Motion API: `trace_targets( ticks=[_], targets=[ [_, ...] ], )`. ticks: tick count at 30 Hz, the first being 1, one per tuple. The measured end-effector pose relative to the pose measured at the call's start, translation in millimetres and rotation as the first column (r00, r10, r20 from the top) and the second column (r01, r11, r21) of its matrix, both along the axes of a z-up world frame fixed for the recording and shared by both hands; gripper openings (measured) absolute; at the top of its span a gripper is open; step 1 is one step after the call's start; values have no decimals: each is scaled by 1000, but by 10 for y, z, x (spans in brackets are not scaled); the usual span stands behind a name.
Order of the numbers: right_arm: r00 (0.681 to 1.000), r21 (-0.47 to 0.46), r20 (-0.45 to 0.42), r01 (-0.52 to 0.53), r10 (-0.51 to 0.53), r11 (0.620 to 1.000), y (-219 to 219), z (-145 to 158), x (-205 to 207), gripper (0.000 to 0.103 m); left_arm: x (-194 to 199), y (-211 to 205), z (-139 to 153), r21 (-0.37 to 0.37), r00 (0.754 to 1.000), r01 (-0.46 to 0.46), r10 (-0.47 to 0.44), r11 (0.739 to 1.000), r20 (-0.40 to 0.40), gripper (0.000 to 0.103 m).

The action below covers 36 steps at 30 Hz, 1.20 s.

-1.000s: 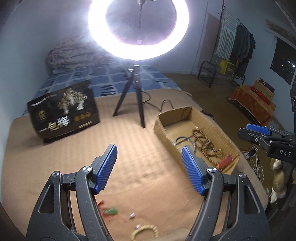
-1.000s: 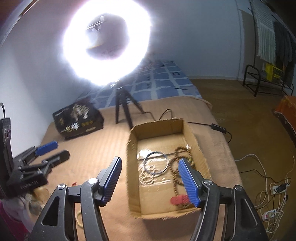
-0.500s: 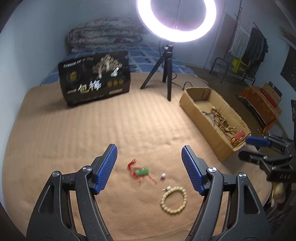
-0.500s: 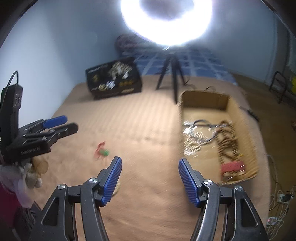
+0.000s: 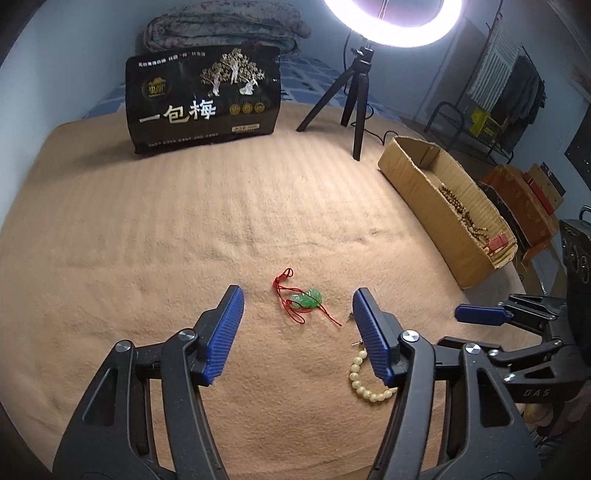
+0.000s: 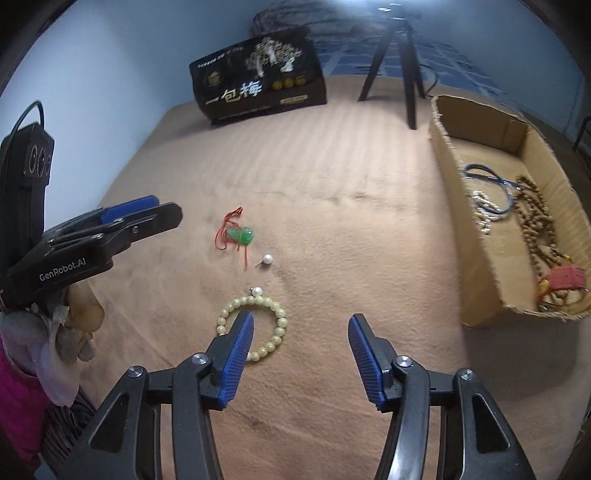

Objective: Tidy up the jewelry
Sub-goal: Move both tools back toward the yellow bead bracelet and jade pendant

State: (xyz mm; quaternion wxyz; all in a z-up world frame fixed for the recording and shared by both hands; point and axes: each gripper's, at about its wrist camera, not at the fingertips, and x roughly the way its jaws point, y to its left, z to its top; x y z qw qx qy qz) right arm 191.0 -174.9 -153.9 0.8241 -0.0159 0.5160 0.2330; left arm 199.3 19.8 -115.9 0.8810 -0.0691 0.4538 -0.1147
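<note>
Jewelry lies loose on the tan blanket (image 5: 184, 229) in front of you: a green pendant (image 5: 306, 298) on a red cord (image 5: 284, 291), two pearl studs (image 6: 267, 259) just near of it, and a pale bead bracelet (image 6: 255, 328) nearest of all, one stud touching its far edge. To the right, well apart from these, sits the cardboard box (image 6: 448, 177), which holds brown beads (image 6: 535, 210), a blue bangle (image 6: 491, 181), a pale chain and a red piece at its near end. Far left stands a black bag (image 5: 203, 99) with gold print; right of it the tripod (image 5: 354, 96) under the ring light (image 5: 395, 26). Nothing lies between the loose pieces and the box.

Your left gripper (image 5: 297, 325) hangs over the blanket with the pendant seen between its blue pads; its jaws are closing, apart and touching nothing, and the right pad hides part of the bracelet. Your right gripper (image 6: 301, 350) is closing too, jaws apart and empty, its left pad in front of the bracelet, bare blanket between the pads. Whether that pad touches the beads you cannot tell.
</note>
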Motion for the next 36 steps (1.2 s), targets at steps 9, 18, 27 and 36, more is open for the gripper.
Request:
trace_targets(
  ticks=[9, 18, 27, 36],
  targets=[
    [998, -64, -33, -55, 53, 996, 248, -218, 46, 43, 34, -22, -189, 0, 999, 35, -35, 999, -37, 58],
    [996, -104, -48, -79, 75, 991, 324, -368, 47, 37, 67, -71, -282, -2, 997, 57, -57, 998, -56, 54],
    [995, -137, -30, -98, 95, 986, 427, -394, 26, 34, 129, -167, -430, 25, 995, 69, -67, 997, -73, 54],
    [996, -139, -29, -93, 90, 986, 428, -408, 44, 30, 233, -277, -558, 45, 994, 74, -70, 996, -89, 50]
  ],
)
